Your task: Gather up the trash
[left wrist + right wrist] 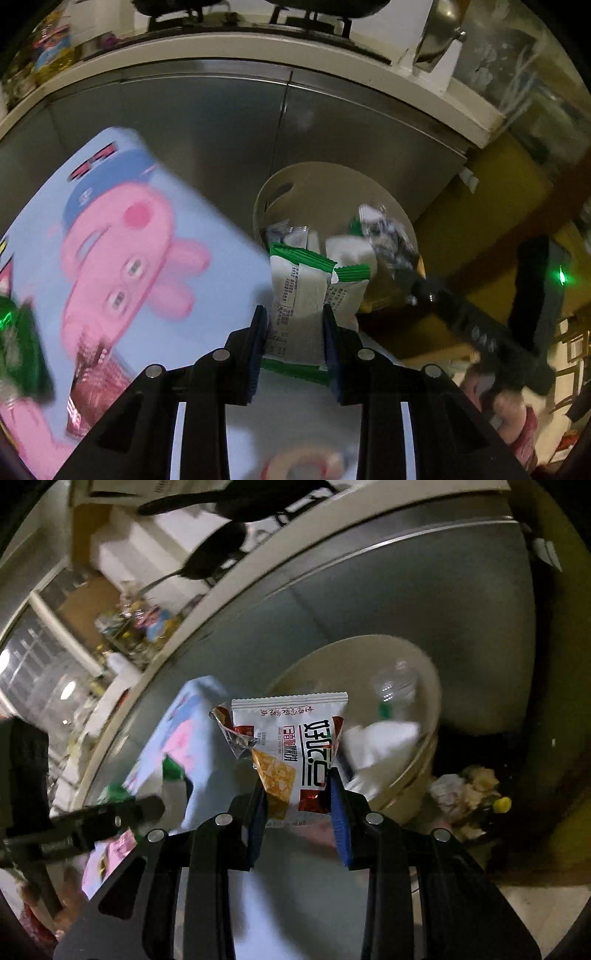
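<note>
Between my left gripper (295, 314) pads sits a white snack wrapper with green edges (299, 295), clamped on both sides and upright. My right gripper (297, 779) holds a white-and-red cracker packet (295, 746) the same way, its crimped top edge pointing away from me. Both items hang above a light-blue cartoon-pig cloth (129, 240), blurred in both views. Just beyond stands a beige round trash bin (332, 184) holding green-and-white wrappers, white paper and a crumpled clear bottle (395, 686). From my left view, my right gripper reaches over the bin's rim. Crumpled tissue (461, 794) lies on the floor beside the bin. Behind it, grey cabinet doors (221, 129) rise under a pale countertop (258, 51).
</note>
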Available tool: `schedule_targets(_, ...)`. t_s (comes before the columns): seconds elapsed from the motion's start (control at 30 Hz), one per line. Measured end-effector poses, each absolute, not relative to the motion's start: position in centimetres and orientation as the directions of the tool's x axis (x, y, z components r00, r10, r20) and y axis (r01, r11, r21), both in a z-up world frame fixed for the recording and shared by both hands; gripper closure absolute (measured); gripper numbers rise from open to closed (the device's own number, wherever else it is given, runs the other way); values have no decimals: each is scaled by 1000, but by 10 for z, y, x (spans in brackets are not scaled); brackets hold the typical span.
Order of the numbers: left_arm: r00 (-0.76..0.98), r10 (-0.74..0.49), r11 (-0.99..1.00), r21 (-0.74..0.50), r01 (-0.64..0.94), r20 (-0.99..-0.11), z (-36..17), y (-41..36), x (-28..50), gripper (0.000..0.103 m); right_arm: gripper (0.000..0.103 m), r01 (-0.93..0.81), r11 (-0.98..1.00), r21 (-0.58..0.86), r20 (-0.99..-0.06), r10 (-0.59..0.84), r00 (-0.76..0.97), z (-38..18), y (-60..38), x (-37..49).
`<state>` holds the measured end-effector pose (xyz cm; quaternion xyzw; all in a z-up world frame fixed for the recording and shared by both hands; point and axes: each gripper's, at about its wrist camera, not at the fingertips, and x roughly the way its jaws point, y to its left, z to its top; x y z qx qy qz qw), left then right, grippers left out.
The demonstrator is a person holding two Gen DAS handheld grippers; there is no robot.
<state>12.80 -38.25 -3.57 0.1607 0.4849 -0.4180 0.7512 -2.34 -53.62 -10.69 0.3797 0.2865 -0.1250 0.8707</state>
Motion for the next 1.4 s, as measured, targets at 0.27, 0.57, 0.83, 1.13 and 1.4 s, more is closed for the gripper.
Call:
schedule_targets(0.27,164,-434,629,-168,759,-886,-65,-432,151,73,72,444,687,575,-618,8,786,-122,-557,-7)
schedule_targets(0.57,166,-440,627,-169,760,-883,-71,-437,152,73,72,432,678,594,-606,23,795,-124,-563,-1)
schedule_targets(0.83,161,-507,621,-229,749,-847,-55,-406,143,74,72,405,670,623,-583,51,811,-119,-549,-3)
schedule_targets(1.13,286,-544,676,-209,707,-789,-27,-255,96,74,72,282,671,686,-493,143,858,-103,-472,-11)
schedule_targets(1.4,480,-351,863,-79,498,-804,-36,-97,63,74,72,87,811,578,-571,326,754,-105,-323,-3)
